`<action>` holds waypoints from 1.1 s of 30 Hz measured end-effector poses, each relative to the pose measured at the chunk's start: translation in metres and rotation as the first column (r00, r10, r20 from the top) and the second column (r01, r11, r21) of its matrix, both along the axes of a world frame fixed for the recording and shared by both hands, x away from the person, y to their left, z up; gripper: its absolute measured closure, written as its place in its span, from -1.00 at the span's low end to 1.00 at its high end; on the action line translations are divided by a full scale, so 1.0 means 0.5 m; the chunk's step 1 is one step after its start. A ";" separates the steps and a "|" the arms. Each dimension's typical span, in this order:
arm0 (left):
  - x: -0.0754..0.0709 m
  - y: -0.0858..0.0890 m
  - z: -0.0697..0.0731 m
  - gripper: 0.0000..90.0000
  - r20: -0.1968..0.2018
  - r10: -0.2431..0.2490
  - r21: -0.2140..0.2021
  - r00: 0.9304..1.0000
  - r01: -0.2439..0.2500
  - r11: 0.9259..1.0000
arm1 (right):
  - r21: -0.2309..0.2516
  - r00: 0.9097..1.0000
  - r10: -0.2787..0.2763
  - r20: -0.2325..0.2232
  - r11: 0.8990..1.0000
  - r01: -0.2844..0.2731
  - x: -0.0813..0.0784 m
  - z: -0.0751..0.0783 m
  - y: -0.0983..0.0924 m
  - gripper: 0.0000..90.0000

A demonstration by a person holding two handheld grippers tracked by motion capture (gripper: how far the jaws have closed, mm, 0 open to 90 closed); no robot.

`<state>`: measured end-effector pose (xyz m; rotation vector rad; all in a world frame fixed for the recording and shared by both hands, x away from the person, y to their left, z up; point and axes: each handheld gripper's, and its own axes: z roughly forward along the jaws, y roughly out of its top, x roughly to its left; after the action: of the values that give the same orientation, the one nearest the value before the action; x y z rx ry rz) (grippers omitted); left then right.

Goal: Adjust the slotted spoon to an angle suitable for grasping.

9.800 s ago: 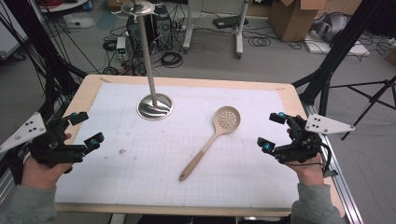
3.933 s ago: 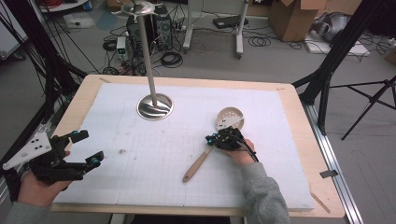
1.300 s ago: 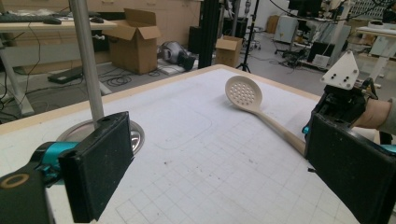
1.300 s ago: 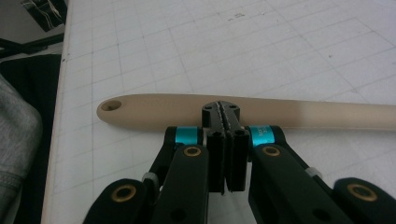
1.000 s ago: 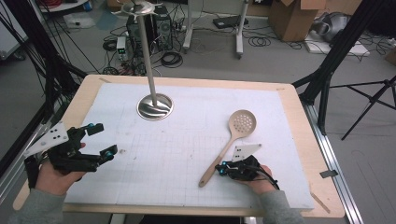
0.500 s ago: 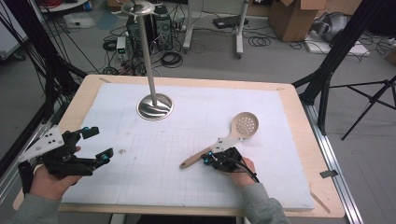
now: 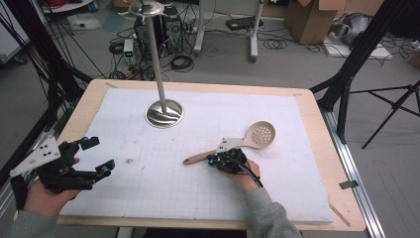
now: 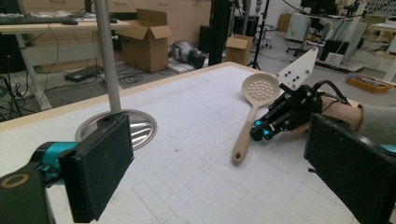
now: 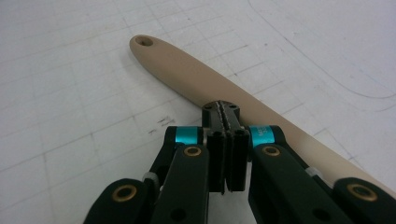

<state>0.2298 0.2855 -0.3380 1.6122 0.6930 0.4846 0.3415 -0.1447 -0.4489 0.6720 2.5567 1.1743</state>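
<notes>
the left gripper (image 7: 96, 156) hovers at the table's left edge, jaws wide and empty. further right, one steel stand (image 7: 164, 113) rises from its round base, then one slotted spoon (image 7: 233, 148) lies flat mid-table, bowl to the right. the right gripper (image 7: 214, 159), jaws pressed together on nothing, sits with its tips against the handle. the risk i see: closed tips nudging sideways could spin or skid the spoon across the smooth mat (image 7: 277, 104). count: two grippers, one spoon, one stand.

Right hand-held gripper (image 8: 259, 131) (jaws pressed together) touches the slotted spoon (image 8: 254, 108).
</notes>
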 end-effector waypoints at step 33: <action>-0.002 0.004 -0.010 -0.81 -0.017 0.003 0.001 1.000 -0.003 1.000 | 0.031 0.964 -0.266 -0.012 0.963 0.266 0.086 0.020 -0.130 0.99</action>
<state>0.2286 0.2876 -0.3429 1.6181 0.7084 0.4737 0.3846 -0.2097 -0.4390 0.9932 2.3638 1.1248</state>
